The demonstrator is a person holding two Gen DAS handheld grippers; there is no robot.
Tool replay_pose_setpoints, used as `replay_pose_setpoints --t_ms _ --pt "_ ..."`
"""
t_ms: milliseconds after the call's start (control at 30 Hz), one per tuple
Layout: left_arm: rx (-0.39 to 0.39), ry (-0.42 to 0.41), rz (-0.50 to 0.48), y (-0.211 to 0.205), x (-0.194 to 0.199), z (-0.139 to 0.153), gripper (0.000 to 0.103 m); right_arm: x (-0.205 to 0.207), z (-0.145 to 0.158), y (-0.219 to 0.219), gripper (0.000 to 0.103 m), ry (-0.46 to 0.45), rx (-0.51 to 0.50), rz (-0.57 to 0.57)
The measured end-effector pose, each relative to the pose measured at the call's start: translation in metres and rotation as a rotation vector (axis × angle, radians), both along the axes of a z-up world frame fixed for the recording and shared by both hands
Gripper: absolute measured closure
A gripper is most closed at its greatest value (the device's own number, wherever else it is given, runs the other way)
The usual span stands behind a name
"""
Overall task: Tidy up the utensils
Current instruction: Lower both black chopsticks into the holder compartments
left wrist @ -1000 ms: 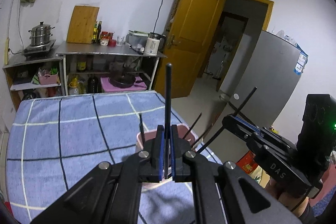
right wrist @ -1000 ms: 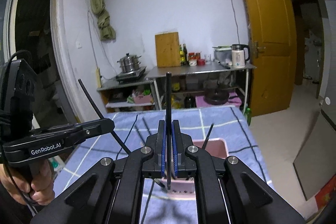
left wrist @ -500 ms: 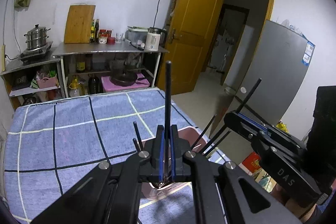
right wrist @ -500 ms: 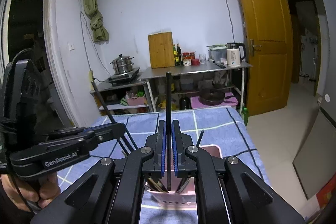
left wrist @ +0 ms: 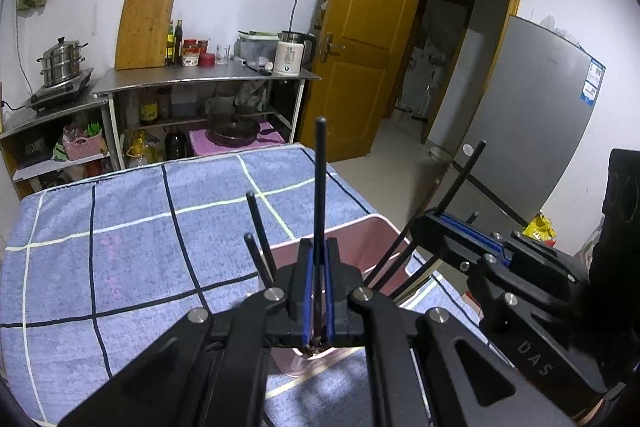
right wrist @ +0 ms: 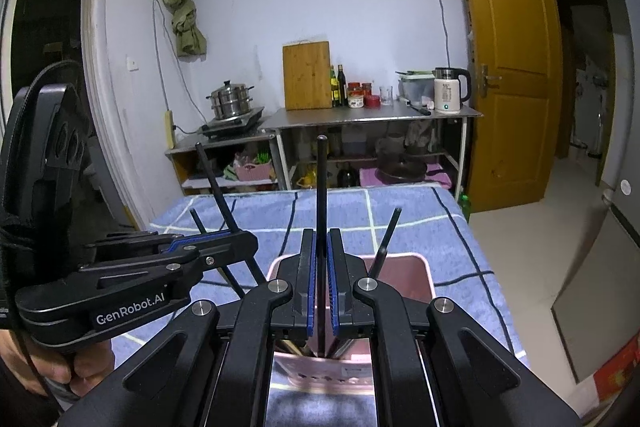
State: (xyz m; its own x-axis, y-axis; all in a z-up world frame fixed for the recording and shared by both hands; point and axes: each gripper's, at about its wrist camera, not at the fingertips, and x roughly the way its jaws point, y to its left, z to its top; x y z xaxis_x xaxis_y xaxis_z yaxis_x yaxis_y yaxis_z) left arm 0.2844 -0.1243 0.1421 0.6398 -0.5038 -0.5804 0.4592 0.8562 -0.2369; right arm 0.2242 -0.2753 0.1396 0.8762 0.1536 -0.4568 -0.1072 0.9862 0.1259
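Note:
A pink utensil holder [left wrist: 372,239] stands on the blue checked cloth; it also shows in the right wrist view [right wrist: 404,273]. My left gripper [left wrist: 318,263] is shut on a black chopstick [left wrist: 320,187], upright over the holder. My right gripper [right wrist: 321,259] stands over the holder with a black chopstick [right wrist: 321,195] between its blue pads [right wrist: 334,275]; a narrow gap shows on each side of the stick. Several other black chopsticks [left wrist: 258,223] lean in the holder. The right gripper shows at right in the left wrist view [left wrist: 460,231], the left gripper at left in the right wrist view [right wrist: 224,247].
The blue checked cloth [left wrist: 120,247] covers the table. A steel counter [right wrist: 372,115] with a cutting board, bottles, kettle and pot stands behind. A yellow door [right wrist: 508,67] is at the right. A grey fridge [left wrist: 532,131] stands beyond the table's right edge.
Both grippers have come lower with their chopsticks, closer to the pink holder. The right gripper's pads have eased slightly apart around its chopstick.

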Motion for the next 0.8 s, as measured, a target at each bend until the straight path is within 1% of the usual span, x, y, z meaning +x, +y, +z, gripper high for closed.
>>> replay_pose_setpoints --t_ms 233,467,700,800 --pt "0.010 0.031 -0.007 -0.001 0.001 -0.016 0.097 0.004 -0.017 -0.001 0.098 0.039 -0.005 0.005" --pt "0.015 0.032 -0.006 0.001 -0.001 -0.019 0.097 0.004 -0.024 -0.006 0.098 0.071 0.005 0.008" --pt "-0.004 0.012 -0.007 0.006 -0.008 -0.016 0.097 -0.003 -0.020 -0.003 0.097 0.058 -0.003 0.021" --pt "-0.013 -0.003 -0.008 0.009 -0.013 -0.010 0.097 -0.008 -0.016 -0.004 0.095 0.043 -0.004 0.020"
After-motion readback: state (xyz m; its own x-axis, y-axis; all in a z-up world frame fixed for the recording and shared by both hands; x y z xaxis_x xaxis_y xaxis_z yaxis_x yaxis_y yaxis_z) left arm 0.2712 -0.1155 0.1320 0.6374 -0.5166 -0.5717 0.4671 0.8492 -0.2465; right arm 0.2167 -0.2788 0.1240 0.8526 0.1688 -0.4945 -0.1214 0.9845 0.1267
